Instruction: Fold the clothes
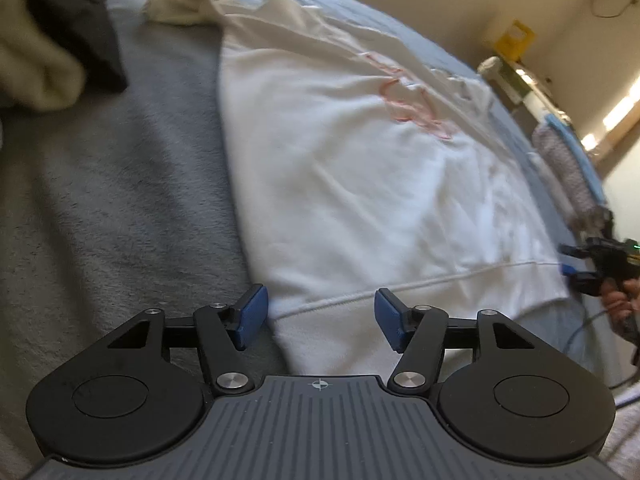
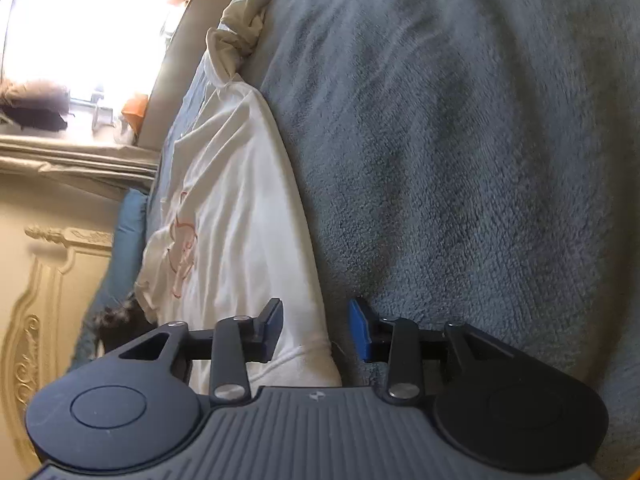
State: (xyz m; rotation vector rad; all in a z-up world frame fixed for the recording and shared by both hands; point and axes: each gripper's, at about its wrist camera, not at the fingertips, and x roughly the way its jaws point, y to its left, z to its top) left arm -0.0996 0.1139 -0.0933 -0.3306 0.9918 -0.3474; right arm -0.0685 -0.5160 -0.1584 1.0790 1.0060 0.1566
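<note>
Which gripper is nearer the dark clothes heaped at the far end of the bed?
Left. The left gripper sits at the white sweatshirt's hem, on the side where the dark clothes lie. The right gripper is at the hem's opposite corner.

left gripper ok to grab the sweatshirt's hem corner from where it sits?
Probably yes. The left gripper is open, its jaws either side of the near hem corner of the white sweatshirt, which lies flat on the grey blanket. Nothing sits between them.
</note>
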